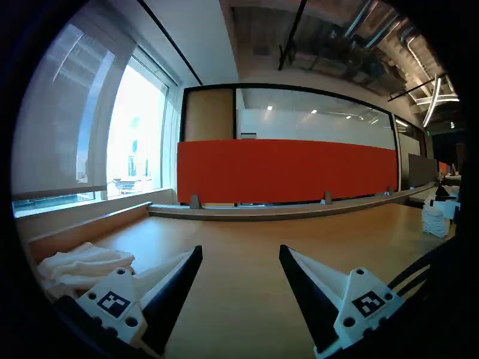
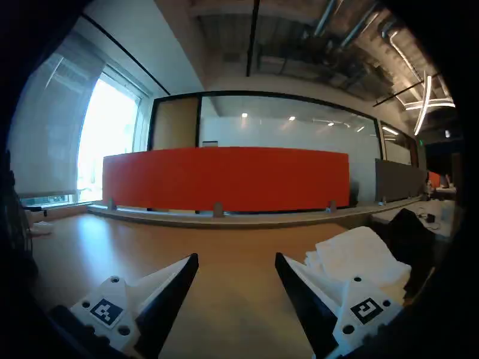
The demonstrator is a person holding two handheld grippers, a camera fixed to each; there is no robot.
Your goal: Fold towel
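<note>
Wooden desk (image 1: 251,230) stretches ahead to a red partition (image 1: 287,170). A crumpled white towel (image 1: 84,263) lies beside my left gripper (image 1: 239,251), a folded towel stack (image 2: 359,257) beside my right gripper (image 2: 236,257). Both pairs of fingers (image 1: 173,281) stand wide apart, holding nothing.

Office: desk (image 1: 251,263), red divider (image 1: 287,170)

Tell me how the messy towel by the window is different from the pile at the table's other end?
The crumpled towel lies in a loose, wrinkled heap; the folded stack is neat, in flat layers. The crumpled towel is low and spread out; the folded stack stands taller with straight sides. The crumpled towel sits at the end by the window, the folded stack opposite. Both are white and rest on the wooden table.
</note>
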